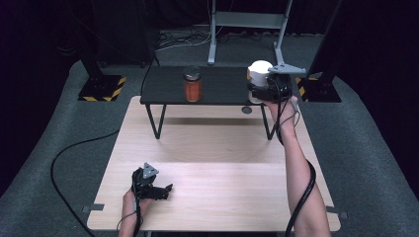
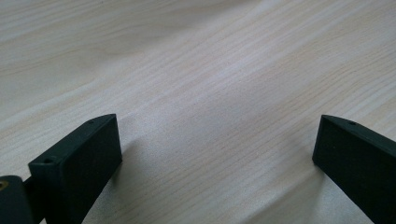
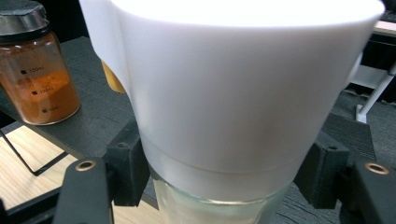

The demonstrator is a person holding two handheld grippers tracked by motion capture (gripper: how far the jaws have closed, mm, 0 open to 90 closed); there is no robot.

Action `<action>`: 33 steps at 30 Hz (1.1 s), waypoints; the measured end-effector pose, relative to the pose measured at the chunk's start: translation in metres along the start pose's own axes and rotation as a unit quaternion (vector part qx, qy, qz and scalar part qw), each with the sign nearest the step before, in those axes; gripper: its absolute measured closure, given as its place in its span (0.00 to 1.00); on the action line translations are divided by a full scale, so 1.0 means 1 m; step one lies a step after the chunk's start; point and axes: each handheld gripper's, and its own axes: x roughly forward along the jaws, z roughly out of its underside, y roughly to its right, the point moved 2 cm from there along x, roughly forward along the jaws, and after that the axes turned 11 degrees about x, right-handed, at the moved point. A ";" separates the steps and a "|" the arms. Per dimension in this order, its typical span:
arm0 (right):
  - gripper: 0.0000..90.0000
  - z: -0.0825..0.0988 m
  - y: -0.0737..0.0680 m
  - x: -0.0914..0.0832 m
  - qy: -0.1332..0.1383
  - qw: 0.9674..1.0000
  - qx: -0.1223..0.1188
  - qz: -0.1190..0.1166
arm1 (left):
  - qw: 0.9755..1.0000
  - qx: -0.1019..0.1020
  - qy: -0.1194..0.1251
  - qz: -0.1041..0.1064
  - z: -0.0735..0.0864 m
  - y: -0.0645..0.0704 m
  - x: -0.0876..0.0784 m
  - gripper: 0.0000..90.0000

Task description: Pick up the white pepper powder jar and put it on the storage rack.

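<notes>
A glass jar with a tall white lid (image 1: 259, 70) is at the right end of a low black shelf (image 1: 217, 89). My right gripper (image 1: 264, 91) is shut on it. In the right gripper view the jaws press either side of the jar (image 3: 233, 93), just below the white lid. Whether its base rests on the shelf is hidden. A jar of orange powder with a dark lid (image 1: 192, 84) (image 3: 39, 70) stands upright mid-shelf. My left gripper (image 1: 160, 190) lies on the wooden table (image 1: 222, 182) at the front left. It is open (image 2: 217, 149) with bare wood between the jaws.
The black shelf stands on thin legs at the table's far edge. Something yellow (image 3: 112, 77) peeks out behind the white lid. A grey stand (image 1: 247, 29) and black posts with striped bases (image 1: 101, 89) are on the floor beyond. Cables trail on the carpet.
</notes>
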 end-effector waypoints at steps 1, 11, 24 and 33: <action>0.33 0.000 -0.001 0.001 0.000 1.000 0.001 0.002 | 1.000 0.000 0.000 0.000 0.000 0.000 0.000 0.01; 0.33 -0.002 -0.004 0.011 -0.006 1.000 0.005 -0.002 | 1.000 0.000 0.000 0.000 0.000 0.000 0.000 0.01; 0.33 -0.002 -0.003 0.020 -0.012 1.000 0.014 -0.004 | 1.000 0.001 0.000 0.001 0.000 0.000 0.000 0.01; 0.33 0.002 0.007 0.023 -0.005 0.999 0.034 -0.012 | 1.000 0.001 0.000 0.001 0.000 0.000 0.000 0.02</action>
